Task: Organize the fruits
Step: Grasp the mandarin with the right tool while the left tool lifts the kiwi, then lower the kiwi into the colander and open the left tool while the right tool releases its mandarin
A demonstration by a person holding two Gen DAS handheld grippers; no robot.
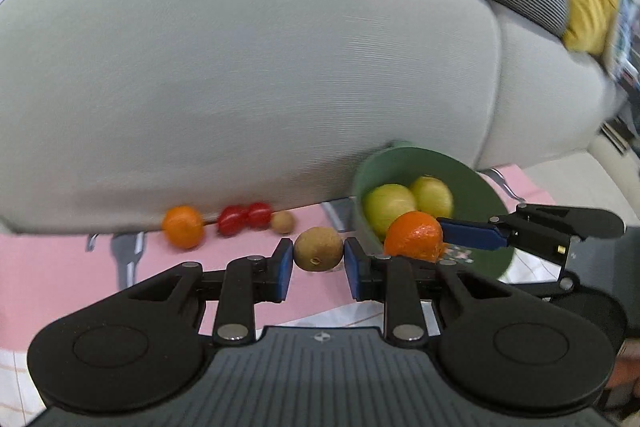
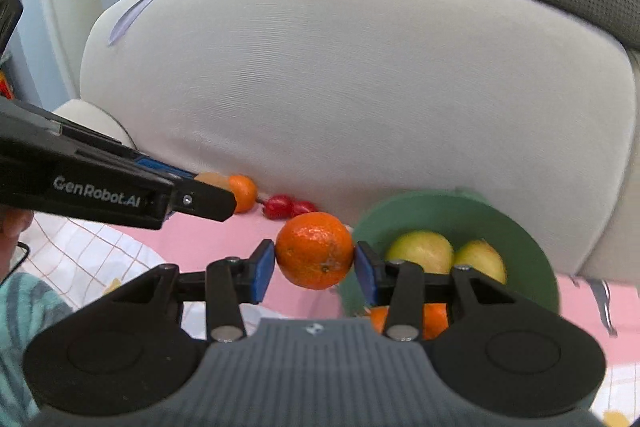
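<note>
1. The task looks partly done. The round green plastic bowl point(image 2: 520, 227), standing on the pink cloth point(image 1: 60, 267) at the foot of the grey sofa cushion point(image 1: 240, 87), already holds two smooth yellow-green round fruits point(image 2: 420, 251). A patch of orange peel low inside it may be a third fruit, but the right gripper's linkage covers most of it.
2. The right gripper point(image 2: 315, 261) is clamped on a glossy round orange mandarin point(image 2: 314, 251), held just beside the bowl's near rim and not yet inside.
3. The left gripper point(image 1: 319, 261) has its blue pads either side of a small brown round kiwi-like fruit point(image 1: 319, 249). I cannot tell whether they grip it or only flank it.
4. Left on the cloth along the cushion: a second small orange mandarin point(image 1: 183, 226), two red cherry tomatoes point(image 1: 245, 217) and a smaller tan round fruit point(image 1: 283, 221).
</note>
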